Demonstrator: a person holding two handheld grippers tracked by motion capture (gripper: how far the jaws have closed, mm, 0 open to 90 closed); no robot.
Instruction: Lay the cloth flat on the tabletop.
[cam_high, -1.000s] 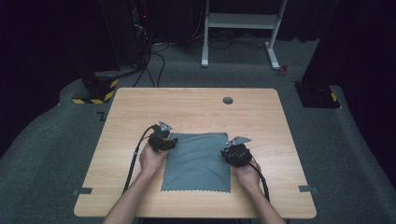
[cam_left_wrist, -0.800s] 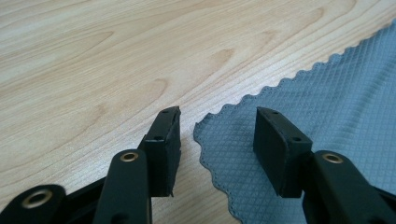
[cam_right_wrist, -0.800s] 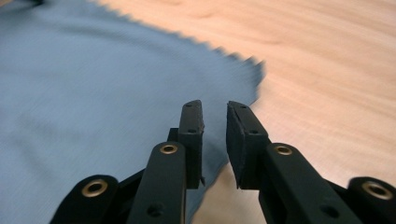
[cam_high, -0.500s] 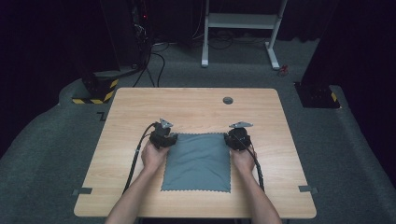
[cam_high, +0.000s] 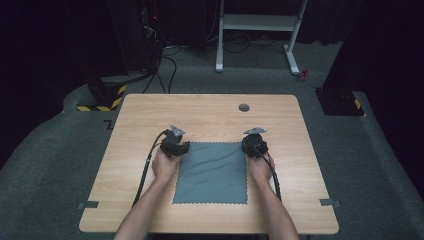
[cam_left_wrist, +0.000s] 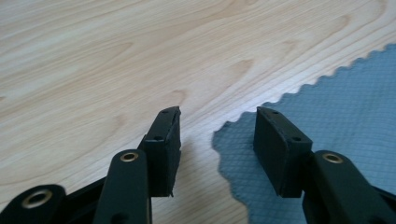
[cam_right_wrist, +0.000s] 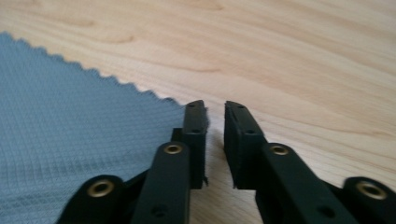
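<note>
Cloth (cam_high: 211, 172) lies flat on the worktop, toward its near edge. My left gripper (cam_left_wrist: 217, 123) is spread wide astride the far-left corner. My right gripper (cam_right_wrist: 215, 112) sits at the far-right corner, jaws nearly together; grip uncertain. I judge lifting or folding not yet begun.

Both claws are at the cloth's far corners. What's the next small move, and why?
Probably close the left claw: its jaws stand open, straddling the grey cloth's scalloped corner, which lies flat on the table. The right claw is nearly shut beside its corner, seemingly without cloth between the jaws.
</note>
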